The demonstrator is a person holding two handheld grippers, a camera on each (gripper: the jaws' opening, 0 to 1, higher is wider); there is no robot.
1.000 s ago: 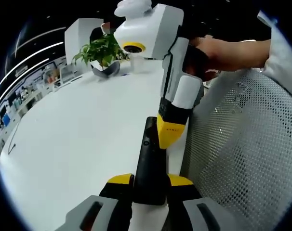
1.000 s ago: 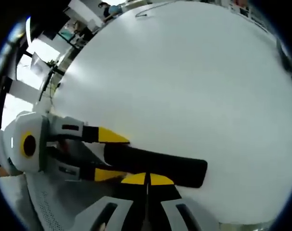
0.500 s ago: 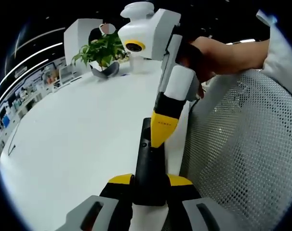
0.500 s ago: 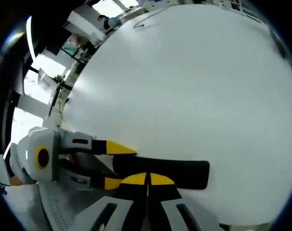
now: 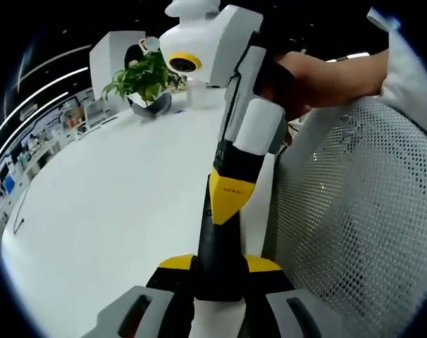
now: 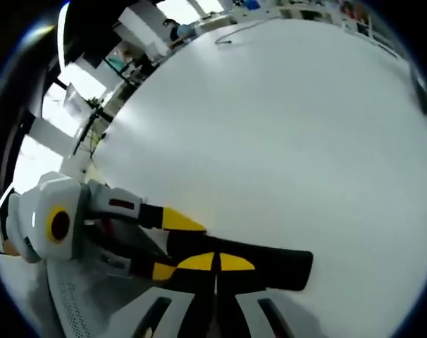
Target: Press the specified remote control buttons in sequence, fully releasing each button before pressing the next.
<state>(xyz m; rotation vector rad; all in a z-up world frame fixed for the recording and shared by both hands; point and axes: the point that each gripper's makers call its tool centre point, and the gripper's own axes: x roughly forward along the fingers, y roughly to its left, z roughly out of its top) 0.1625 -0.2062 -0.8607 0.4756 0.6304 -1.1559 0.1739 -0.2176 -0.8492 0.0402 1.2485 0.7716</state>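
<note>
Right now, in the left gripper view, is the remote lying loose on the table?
No, the left gripper clamps the remote between its jaws.

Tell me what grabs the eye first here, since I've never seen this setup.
A black remote is clamped in the left gripper at the bottom of the left gripper view. The right gripper comes down from above with its shut yellow tip on the remote's face. Around them lie a white table, a potted plant at its far end and a mesh chair back on the right.
</note>
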